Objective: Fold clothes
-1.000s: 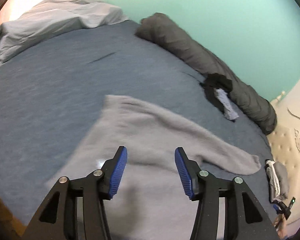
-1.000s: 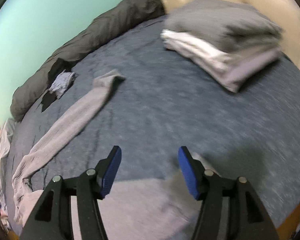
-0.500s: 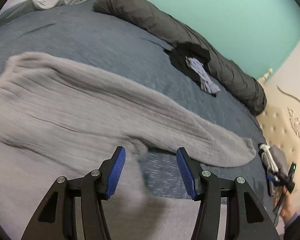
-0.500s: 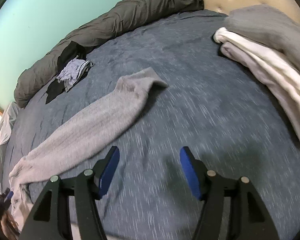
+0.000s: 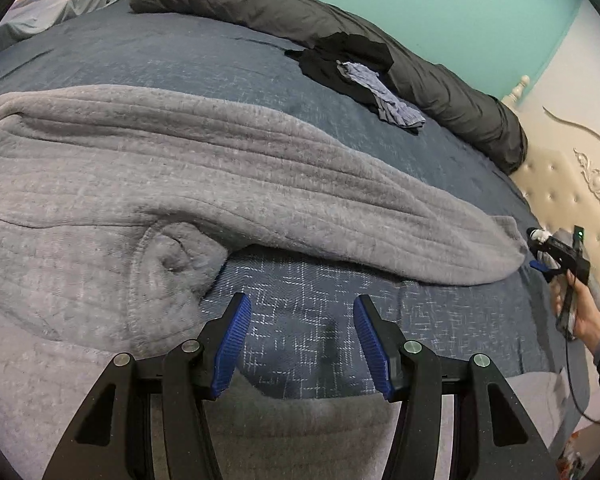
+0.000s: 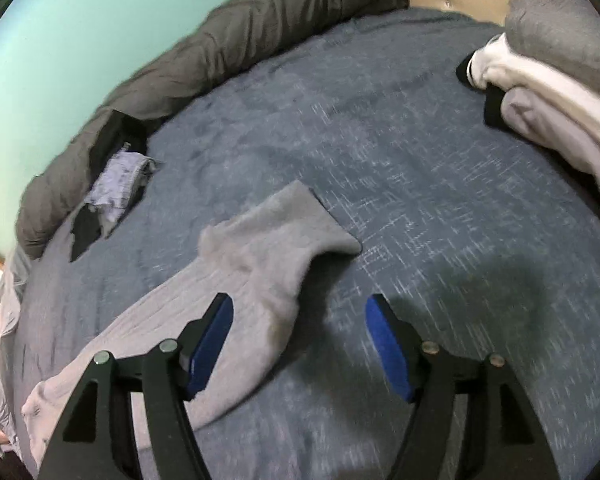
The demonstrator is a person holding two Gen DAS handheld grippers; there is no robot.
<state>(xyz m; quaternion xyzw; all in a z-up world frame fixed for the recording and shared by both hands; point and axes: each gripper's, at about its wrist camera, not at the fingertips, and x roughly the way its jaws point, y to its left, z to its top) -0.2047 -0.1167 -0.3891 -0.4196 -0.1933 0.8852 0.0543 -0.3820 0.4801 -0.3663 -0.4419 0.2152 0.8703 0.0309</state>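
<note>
A grey ribbed sweater [image 5: 148, 184] lies spread on the dark blue bed cover [image 5: 380, 304], one long sleeve stretched out to the right. My left gripper [image 5: 302, 336] hovers open over bare cover just below the armpit fold, nothing between its blue pads. In the right wrist view the sleeve's cuff end [image 6: 276, 240] lies just ahead of my right gripper [image 6: 298, 336]. Its jaws are opening, with the sleeve's edge under the left finger [image 6: 212, 340] and no grip on it. The right gripper [image 5: 556, 252] also shows at the far right of the left wrist view, held by a hand.
A rolled dark grey duvet [image 5: 340, 40] runs along the teal wall. Black and pale blue garments [image 5: 364, 76] lie beside it. Folded grey and white clothes [image 6: 552, 92] are stacked near the padded headboard [image 5: 560, 184]. A crumpled light sheet [image 5: 52, 8] lies at the far left.
Both grippers moved along the sweater and came lower: the left from over its body to the armpit, the right to the sleeve's cuff. The right jaws widened.
</note>
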